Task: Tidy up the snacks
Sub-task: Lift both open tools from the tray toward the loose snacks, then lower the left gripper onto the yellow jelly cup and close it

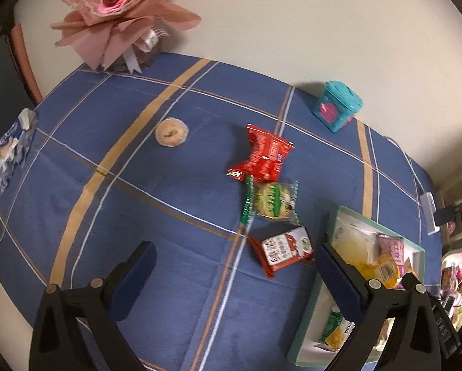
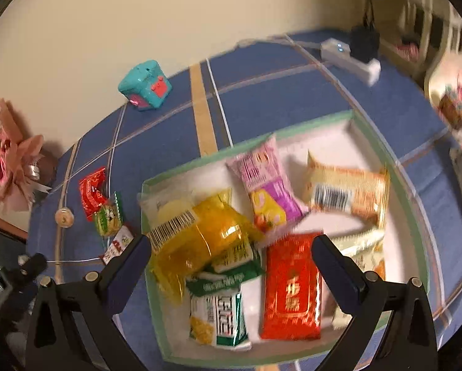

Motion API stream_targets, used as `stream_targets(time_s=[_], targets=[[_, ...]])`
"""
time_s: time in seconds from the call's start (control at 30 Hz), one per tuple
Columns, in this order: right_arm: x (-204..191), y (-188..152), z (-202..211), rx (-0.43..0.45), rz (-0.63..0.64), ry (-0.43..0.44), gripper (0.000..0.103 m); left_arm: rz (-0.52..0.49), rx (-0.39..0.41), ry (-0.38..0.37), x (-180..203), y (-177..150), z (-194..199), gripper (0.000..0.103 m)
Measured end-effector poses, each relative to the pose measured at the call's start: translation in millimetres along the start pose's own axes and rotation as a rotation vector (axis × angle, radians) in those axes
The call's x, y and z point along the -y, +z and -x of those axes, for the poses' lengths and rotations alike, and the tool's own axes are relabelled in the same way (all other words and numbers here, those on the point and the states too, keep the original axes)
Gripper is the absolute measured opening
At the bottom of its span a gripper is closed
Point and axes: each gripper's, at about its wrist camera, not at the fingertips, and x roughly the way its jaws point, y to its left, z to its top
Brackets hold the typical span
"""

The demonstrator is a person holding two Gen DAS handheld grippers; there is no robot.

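Tongs in both my hands point steeply down at the blue plaid tablecloth. My left gripper stands wide with nothing between its blue pads; it hangs over bare cloth, just short of a red-and-white snack packet. Beyond that packet lie a round biscuit in a green wrapper and a crumpled red snack bag, the three forming a loose row. A small round cake sits well apart to the left.

My right gripper is likewise spread wide and holds nothing; it hovers above the pale green tray, which rests on the cloth just right of the loose row. Inside the tray: a yellow bag at the left, overlapping a clear pale packet behind it; a green-and-white packet at the near edge; a red foil packet beside it; a pink-and-purple packet tilted in the middle; an orange packet toward the far right corner; and a cream packet partly hidden by my right finger.

Away from the snacks, a teal cube box stands near the wall, a pink bouquet at the far corner, and a white power strip at the right edge
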Motion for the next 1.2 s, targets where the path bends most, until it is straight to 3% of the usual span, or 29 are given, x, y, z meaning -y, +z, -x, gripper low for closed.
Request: stream_targets(time_s=[0.3, 0.5, 0.83, 1.2], targets=[[-38, -3, 2, 0.151, 0.107, -0.022, 0.103, 0.054, 0.009, 0.026, -36, 13, -4, 0.103], [-74, -9, -5, 0.138, 0.209, -0.064, 0.103, 0.09, 0.023, 0.08, -66, 26, -6, 0.103], [-126, -21, -21, 0.12, 0.321, -0.03, 0.103, 0.144, 0.054, 0.152, -112, 45, -8, 0.103], [-162, -19, -33, 0.143, 0.378, 0.004, 0.103, 0.208, 0.097, 0.124, -149, 68, -12, 0.103]])
